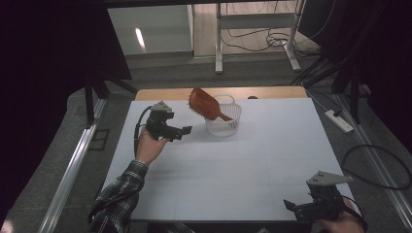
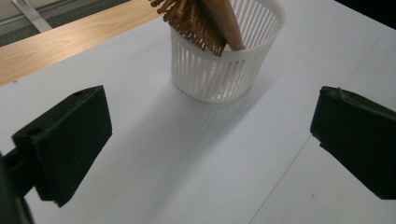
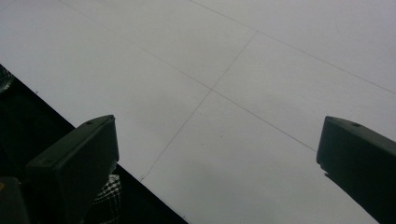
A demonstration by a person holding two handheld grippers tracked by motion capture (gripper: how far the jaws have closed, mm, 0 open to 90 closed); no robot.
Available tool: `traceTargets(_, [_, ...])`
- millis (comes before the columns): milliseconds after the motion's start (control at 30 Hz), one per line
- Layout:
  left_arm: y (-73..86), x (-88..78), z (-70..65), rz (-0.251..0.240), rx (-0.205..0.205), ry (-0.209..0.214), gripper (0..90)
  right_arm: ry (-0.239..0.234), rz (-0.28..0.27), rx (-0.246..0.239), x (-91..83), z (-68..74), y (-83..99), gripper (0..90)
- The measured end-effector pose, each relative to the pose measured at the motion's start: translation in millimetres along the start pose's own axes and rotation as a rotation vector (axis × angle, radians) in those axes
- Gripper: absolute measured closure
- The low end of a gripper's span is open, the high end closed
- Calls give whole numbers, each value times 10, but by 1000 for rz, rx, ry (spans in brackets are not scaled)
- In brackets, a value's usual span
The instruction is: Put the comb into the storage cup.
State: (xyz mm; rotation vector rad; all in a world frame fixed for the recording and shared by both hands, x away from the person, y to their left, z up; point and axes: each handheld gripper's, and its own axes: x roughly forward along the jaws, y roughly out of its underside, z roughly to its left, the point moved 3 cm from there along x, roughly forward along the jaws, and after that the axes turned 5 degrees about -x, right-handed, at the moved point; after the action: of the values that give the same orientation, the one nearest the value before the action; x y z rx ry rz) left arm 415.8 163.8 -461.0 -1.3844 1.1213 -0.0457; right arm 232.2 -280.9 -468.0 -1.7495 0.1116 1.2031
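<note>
A brown wooden hairbrush leans in a small white slotted basket at the back middle of the white table, its bristled head sticking out up and to the left. In the left gripper view the basket stands just ahead with the brush resting on its rim. My left gripper is open, a short way left of the basket, nothing between its jaws. My right gripper is open at the table's front right edge, over bare table.
A wooden strip runs along the table's far edge. Beyond it stand desk legs with cables on the floor. A power strip lies on the floor to the right. A metal rail runs along the left.
</note>
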Motion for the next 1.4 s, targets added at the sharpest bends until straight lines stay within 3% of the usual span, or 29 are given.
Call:
traceTargets(633, [226,-124,-108,15,-1,4,0,3,1,-5,1,7,-1,0])
traceTargets(1400, [525,-345,-341,46,22,11,0,2,3,-10,2,16,-1,0])
